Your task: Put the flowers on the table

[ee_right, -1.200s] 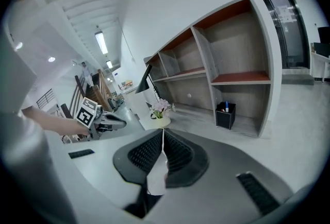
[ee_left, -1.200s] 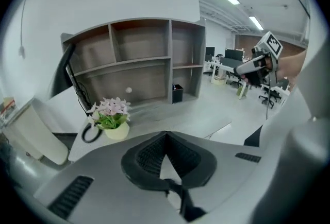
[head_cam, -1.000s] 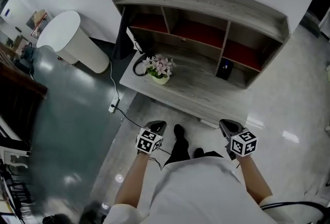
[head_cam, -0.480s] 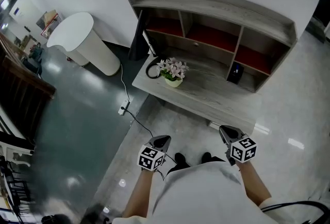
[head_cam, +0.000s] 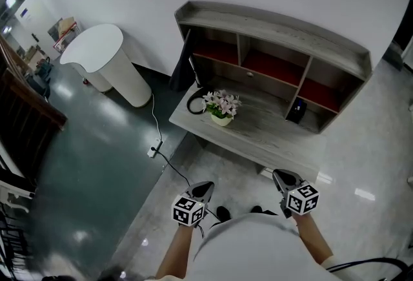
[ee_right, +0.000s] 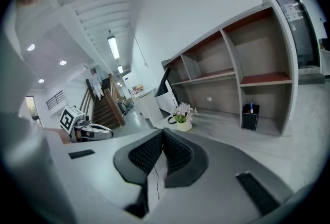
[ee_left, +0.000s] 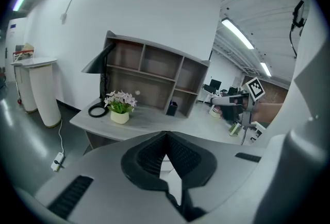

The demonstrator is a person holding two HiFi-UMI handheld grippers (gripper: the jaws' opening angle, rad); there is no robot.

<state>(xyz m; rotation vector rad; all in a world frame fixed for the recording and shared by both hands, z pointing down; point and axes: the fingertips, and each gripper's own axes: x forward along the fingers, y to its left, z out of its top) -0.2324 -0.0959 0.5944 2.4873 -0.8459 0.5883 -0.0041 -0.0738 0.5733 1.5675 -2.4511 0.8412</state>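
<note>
While the left claw (head_cam: 204, 187) and the right claw (head_cam: 282, 176) hover off the front edge of the table (head_cam: 271, 139), both closed on nothing, the flowers (head_cam: 222, 106) stand near its left end, just beside a black ring (head_cam: 195, 104).

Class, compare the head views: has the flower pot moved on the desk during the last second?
No. The flower pot stays beside the black ring near the desk's left end; only the view shifted.
</note>
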